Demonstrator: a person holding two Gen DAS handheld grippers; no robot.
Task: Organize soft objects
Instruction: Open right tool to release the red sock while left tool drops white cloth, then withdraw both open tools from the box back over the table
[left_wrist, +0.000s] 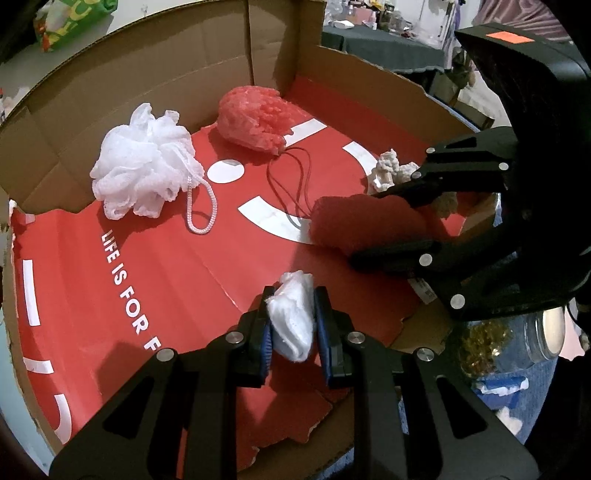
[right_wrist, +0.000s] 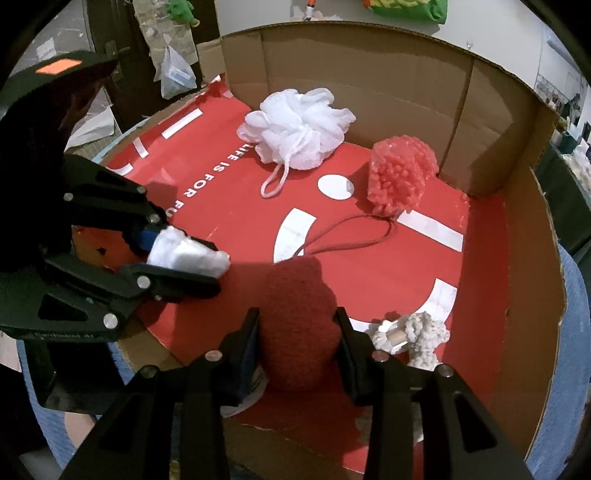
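Observation:
My left gripper is shut on a small white fluffy cloth, held just above the red floor of a cardboard box; it also shows in the right wrist view with the white cloth. My right gripper is shut on a dark red fuzzy pad, seen from the left wrist view too. A white mesh pouf and a pink-red pouf lie at the back of the box.
A cream knotted rope piece lies right of my right gripper. The cardboard walls close the back and right side. A glass jar and blue cloth sit outside the box, near right.

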